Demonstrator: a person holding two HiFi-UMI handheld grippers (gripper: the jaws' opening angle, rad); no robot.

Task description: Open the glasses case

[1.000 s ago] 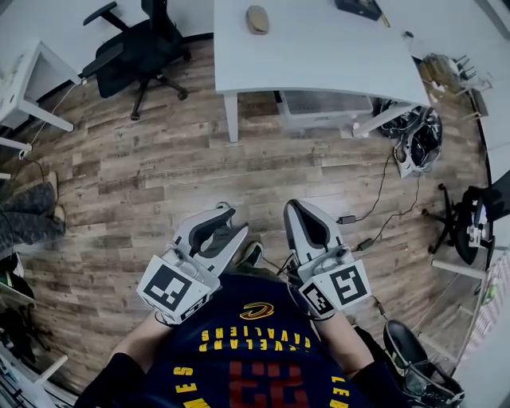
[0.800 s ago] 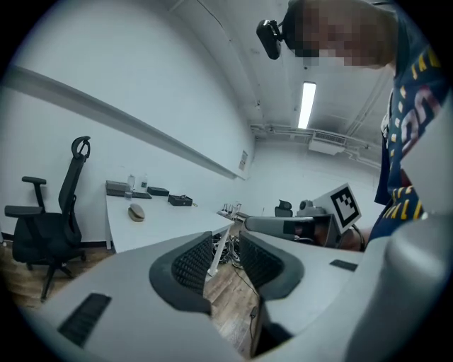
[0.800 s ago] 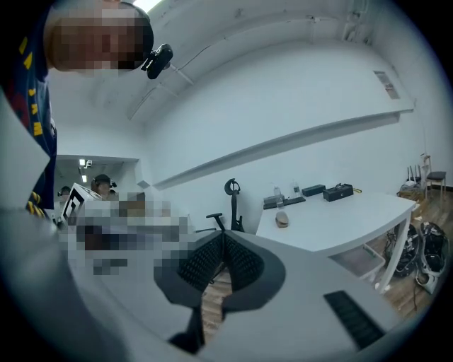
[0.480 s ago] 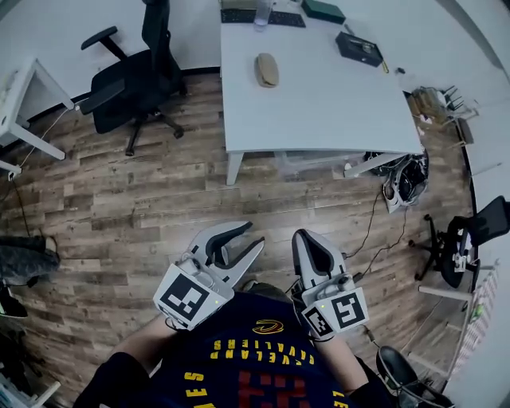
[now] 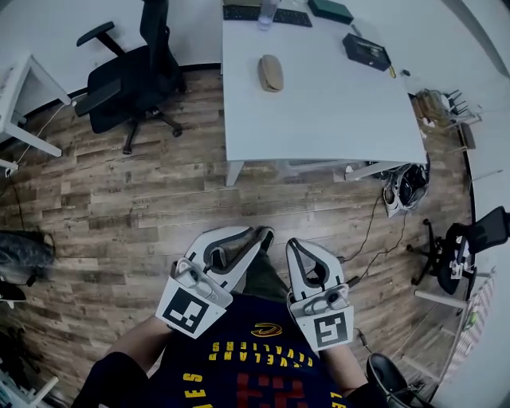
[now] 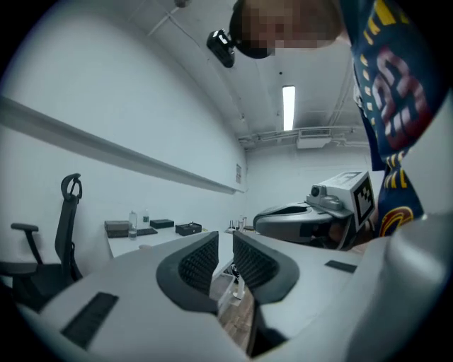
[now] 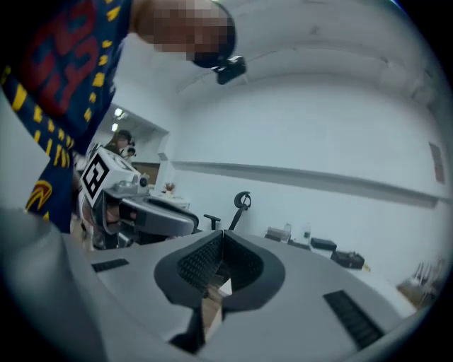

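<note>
The tan oval glasses case [image 5: 271,72] lies shut on the white table [image 5: 335,111], far ahead of both grippers. I hold both grippers close to my body above the wooden floor, pointing toward the table. The left gripper [image 5: 261,236] shows a narrow gap between its ribbed pads [image 6: 202,260], with nothing in it. The right gripper [image 5: 294,245] is shut, its pads [image 7: 202,258] meeting at the tips and holding nothing. Each gripper appears in the other's view: the right gripper [image 6: 311,215] and the left gripper [image 7: 145,212].
A black office chair [image 5: 131,72] stands left of the table. The table's far end holds a keyboard [image 5: 255,13], a bottle [image 5: 268,11] and dark boxes [image 5: 366,50]. Cables and bags [image 5: 402,187] lie by the table's right legs. A white desk [image 5: 20,92] stands at the far left.
The table and the case have come further into view and sit closer. Both grippers have rolled and drawn nearer to each other, still held in front of my body.
</note>
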